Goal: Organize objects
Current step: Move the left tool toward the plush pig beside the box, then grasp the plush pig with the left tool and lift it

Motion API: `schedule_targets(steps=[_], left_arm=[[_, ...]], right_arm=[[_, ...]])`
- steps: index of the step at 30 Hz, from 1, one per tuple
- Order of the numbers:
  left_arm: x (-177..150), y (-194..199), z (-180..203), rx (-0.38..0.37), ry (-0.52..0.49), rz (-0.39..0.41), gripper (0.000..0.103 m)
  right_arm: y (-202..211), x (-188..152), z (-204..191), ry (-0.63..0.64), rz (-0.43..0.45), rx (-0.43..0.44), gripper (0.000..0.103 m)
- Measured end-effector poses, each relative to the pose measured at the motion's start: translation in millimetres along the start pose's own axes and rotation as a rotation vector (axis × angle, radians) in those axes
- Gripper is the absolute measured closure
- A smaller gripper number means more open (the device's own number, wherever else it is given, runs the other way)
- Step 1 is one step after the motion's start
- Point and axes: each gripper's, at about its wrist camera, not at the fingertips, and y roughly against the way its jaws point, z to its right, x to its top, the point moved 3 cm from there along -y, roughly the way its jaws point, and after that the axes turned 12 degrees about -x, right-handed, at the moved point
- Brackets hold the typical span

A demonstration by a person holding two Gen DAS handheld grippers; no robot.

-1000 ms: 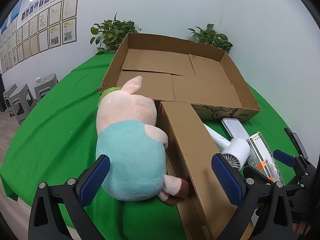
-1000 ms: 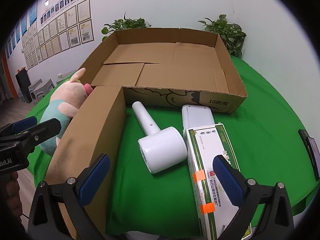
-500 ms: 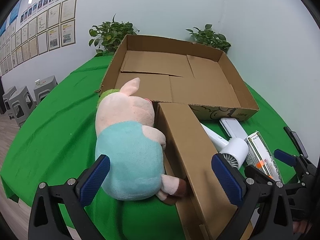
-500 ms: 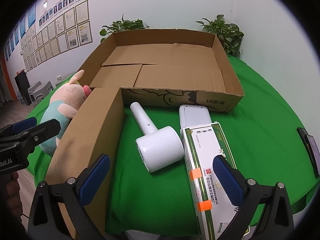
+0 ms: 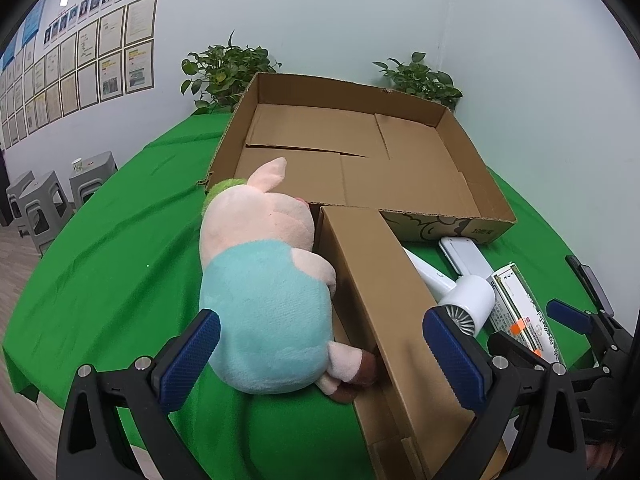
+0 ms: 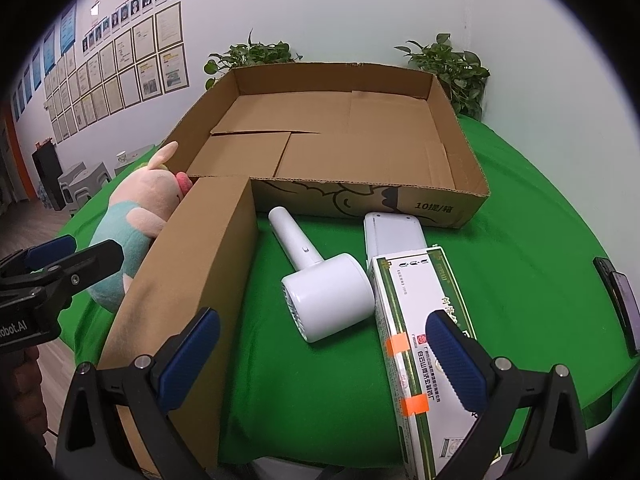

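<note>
Hovering wide-open, holding nothing: your left gripper (image 5: 320, 354) straddles pink-and-teal plush pig (image 5: 264, 284) wedged against folded-down flap (image 5: 384, 312) of brown cardboard tray (image 6: 452, 208); right gripper (image 6: 326, 356), equally spread, frames white hair dryer (image 6: 320, 288), green-striped carton (image 6: 416, 320) — all outside tray

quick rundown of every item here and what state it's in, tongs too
cardboard box: open, nothing inside
box flap: folded out, standing on edge
plush pig: lying against the flap, outside the box
hair dryer: lying on the cloth
white remote: flat, near end under the carton
green carton: lying flat, orange tape on it
left tongs: open, holding nothing
right tongs: open, holding nothing
</note>
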Motion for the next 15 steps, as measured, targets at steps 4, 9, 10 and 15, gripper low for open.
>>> schedule_targets(steps=[4, 9, 10, 15], left_arm=[[2, 1, 0, -0.001, -0.012, -0.002, 0.001], [4, -1, -1, -0.016, -0.017, -0.006, 0.001], [4, -2, -2, -0.017, -0.016, -0.007, 0.001], [3, -7, -14, -0.023, 0.003, -0.019, 0.001]], right_arm=[[1, 3, 2, -0.019, 0.011, 0.001, 0.001], [0, 3, 3, -0.041, 0.007, 0.014, 0.001], [0, 3, 3, -0.042, 0.006, 0.018, 0.001], [1, 7, 3, -0.061, 0.013, 0.064, 0.001]])
